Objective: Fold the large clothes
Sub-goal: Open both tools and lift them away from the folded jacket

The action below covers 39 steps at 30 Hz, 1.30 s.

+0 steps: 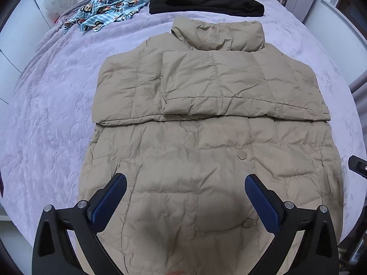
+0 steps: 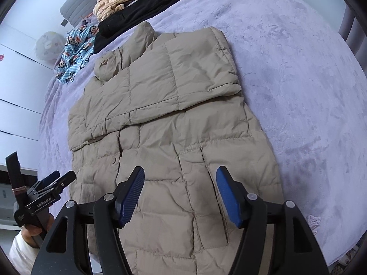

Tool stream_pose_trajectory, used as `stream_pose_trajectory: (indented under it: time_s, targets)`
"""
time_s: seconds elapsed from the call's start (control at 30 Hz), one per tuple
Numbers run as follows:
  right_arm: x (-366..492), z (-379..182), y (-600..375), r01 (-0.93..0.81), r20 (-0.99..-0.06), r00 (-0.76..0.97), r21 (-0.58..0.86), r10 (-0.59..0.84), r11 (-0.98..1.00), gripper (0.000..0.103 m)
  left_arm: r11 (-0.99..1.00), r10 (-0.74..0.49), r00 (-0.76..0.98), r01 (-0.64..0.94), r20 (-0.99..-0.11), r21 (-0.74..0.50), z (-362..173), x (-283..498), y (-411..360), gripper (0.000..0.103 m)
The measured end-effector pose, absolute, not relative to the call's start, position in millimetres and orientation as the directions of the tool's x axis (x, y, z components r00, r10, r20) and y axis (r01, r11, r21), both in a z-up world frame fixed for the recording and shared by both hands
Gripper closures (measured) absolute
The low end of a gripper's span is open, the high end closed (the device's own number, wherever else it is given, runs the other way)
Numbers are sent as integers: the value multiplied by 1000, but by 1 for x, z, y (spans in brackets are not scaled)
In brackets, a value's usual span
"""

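While both hand-held grippers hang above its lower half, a tan quilted jacket (image 1: 206,142) lies flat on a bed covered with a lilac blanket (image 1: 57,96). Its collar (image 1: 218,36) points toward the far end of the bed, and both sleeves are folded in across the chest, one lying on top of the other, so the upper part forms a neat band. Two round snap buttons (image 1: 242,155) show on the front below the sleeves.

From the left wrist view, the left hand-held gripper (image 1: 185,197) has its blue-padded fingers spread very wide, with nothing between them but the jacket fabric underneath; the pads press on nothing. From the right wrist view, the right hand-held gripper (image 2: 180,197) is also parted, less widely, and holds nothing; it sits over the jacket's hem area near a pocket slit (image 2: 211,178). The left hand-held gripper is also visible at the lower left of that view, held by a hand (image 2: 34,226) with a white sleeve (image 2: 20,252), just off the jacket's edge.

At the far end of the bed, well apart from the jacket's hem, lie a folded black garment (image 1: 206,1), touching or nearly touching the collar, a blue cloth printed with cartoon monkeys (image 1: 107,9), and a cream striped garment (image 2: 114,0) beside the black one.
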State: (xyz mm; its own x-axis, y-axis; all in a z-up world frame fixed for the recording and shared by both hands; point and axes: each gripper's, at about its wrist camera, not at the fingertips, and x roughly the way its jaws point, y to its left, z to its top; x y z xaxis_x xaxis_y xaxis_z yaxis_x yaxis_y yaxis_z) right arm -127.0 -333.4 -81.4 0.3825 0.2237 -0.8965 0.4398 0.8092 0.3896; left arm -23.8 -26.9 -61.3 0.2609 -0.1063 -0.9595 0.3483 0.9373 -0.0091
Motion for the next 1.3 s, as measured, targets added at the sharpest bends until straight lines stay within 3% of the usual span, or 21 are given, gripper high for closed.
stream_pose_trajectory:
  time_s: [0.13, 0.2, 0.5, 0.6, 0.8, 1.07, 1.3]
  targets:
    - [-137, -78, -331, 440, -891, 379, 412, 250, 798, 33, 943, -97, 259, 332, -961, -5, -51, -34, -24, 0]
    - [-142, -75, -330, 430, -886, 383, 421, 261, 798, 22, 946, -111, 249, 323, -962, -25, -49, -37, -23, 0]
    - [-156, -77, -327, 408, -861, 396, 477, 319, 779, 17, 960, -75, 269, 281, -960, 4, -41, -68, -19, 0]
    - [-159, -77, -321, 389, -847, 392, 507, 360, 769, 0, 961, -71, 262, 277, -962, 4, -39, -77, -15, 0]
    - [-167, -80, -304, 371, -814, 381, 569, 438, 734, 0, 957, -77, 257, 291, -963, 2, -37, -90, -3, 0]
    - [-193, -102, -284, 482, -805, 376, 593, 460, 644, 0, 945, -109, 204, 323, -973, -38, -56, -114, 33, 0]
    - [-239, -120, -262, 579, -805, 377, 591, 458, 561, 0, 957, -167, 133, 261, -977, -128, -71, -136, 93, 0]
